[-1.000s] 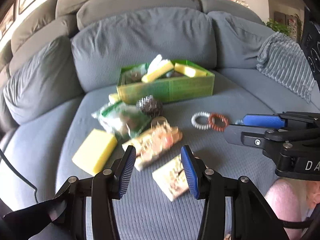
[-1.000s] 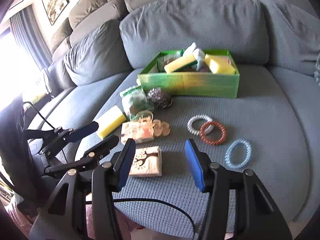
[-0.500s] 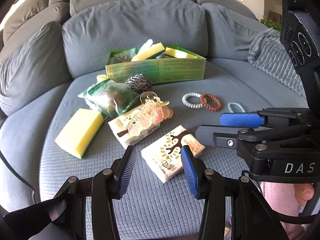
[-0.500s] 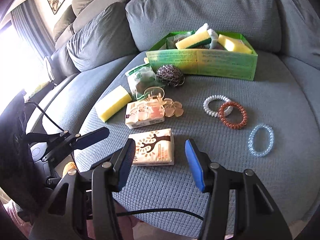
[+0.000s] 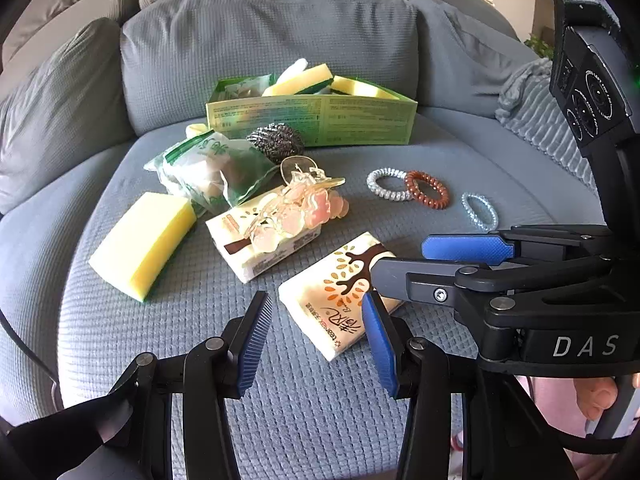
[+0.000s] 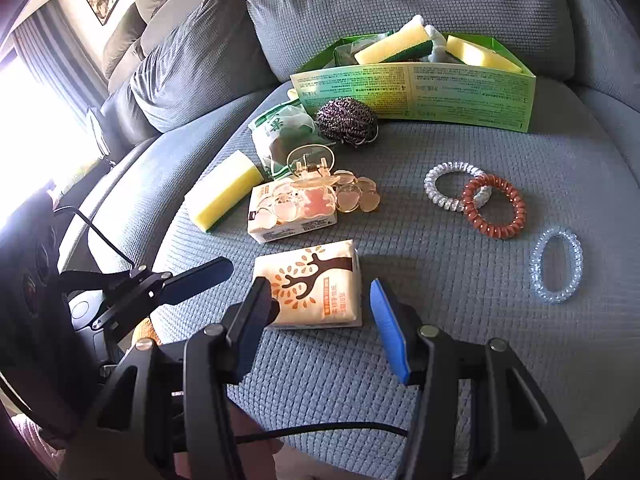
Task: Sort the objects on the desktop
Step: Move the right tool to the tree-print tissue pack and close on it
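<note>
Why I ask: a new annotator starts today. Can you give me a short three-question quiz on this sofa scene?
1. True or false: the hair claw clip lies on top of a tissue pack.
2. How many coil hair ties lie on the sofa seat?
3. The steel scourer sits: A) inside the green box; B) outside the green box, just in front of it; C) on the yellow sponge.

Key: 1 true; 2 three (silver, brown, pale blue); 3 B.
</note>
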A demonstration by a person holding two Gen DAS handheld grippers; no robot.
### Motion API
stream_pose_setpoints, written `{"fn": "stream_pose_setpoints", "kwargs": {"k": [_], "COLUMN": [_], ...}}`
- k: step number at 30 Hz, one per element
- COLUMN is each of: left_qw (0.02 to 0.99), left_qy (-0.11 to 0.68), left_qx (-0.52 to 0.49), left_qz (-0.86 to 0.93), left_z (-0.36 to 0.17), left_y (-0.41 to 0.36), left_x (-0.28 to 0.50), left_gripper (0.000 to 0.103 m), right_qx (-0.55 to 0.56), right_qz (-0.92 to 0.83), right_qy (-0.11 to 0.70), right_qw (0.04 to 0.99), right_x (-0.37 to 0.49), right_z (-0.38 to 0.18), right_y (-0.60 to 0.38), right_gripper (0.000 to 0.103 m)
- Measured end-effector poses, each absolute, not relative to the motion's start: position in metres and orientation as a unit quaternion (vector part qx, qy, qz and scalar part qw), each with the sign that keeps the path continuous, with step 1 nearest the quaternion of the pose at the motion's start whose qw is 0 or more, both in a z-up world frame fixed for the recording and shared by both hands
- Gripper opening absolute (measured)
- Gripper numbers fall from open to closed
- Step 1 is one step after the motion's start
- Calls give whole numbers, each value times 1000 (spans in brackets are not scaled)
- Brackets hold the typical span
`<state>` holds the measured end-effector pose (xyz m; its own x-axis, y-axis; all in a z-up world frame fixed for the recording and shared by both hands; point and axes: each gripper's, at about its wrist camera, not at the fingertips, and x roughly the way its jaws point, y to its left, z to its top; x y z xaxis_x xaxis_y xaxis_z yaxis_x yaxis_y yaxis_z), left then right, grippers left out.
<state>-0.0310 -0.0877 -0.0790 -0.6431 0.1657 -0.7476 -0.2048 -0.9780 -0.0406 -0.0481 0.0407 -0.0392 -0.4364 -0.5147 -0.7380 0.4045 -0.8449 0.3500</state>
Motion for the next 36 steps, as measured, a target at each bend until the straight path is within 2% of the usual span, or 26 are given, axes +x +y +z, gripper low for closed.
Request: {"fn": "stream_pose_setpoints", "kwargs": {"k": [27, 36], "left_qw": [128, 128], "left_qy": [-14, -18], "left_qx": [-427, -428], "left_qz": [895, 894], "left_z": [-92, -94], "left_y": [-92, -90], "left_x": [-41, -42], "left_gripper": [51, 51], "right_qx": [477, 482], "right_qz": [-827, -829], "right_qy": [-87, -81], "right_qw": [284, 273], "right_x": [-69, -73], "right_z": [-62, -63], "right_y": [30, 35], "right_gripper": [52, 37]}}
